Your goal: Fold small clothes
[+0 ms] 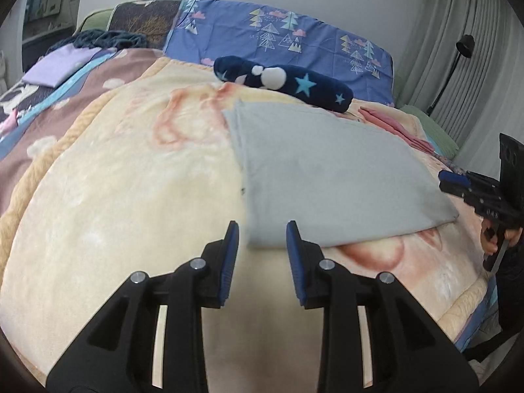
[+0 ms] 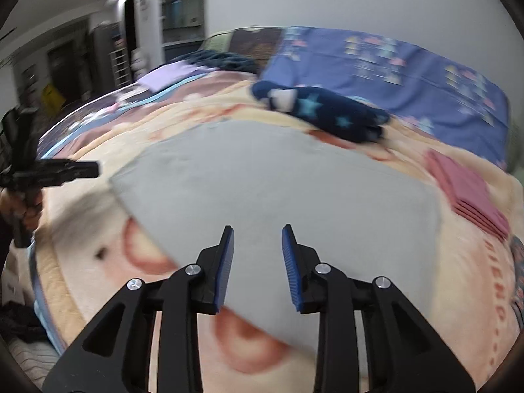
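Observation:
A light grey cloth (image 1: 330, 177) lies flat and folded on the cream blanket (image 1: 131, 180) of a bed. My left gripper (image 1: 262, 229) is open and empty, hovering at the cloth's near left corner. My right gripper (image 2: 257, 232) is open and empty above the cloth's (image 2: 278, 180) near edge. The right gripper also shows at the right edge of the left wrist view (image 1: 458, 180), beside the cloth's right corner. The left gripper shows at the left of the right wrist view (image 2: 82, 168), apart from the cloth.
A dark blue star-patterned plush item (image 1: 288, 82) lies behind the cloth. A stack of folded pink cloths (image 2: 465, 193) sits to the right. A folded lilac cloth (image 1: 59, 65) lies far left. A blue tree-patterned pillow (image 1: 294, 39) lines the headboard. A black floor lamp (image 1: 458, 55) stands right.

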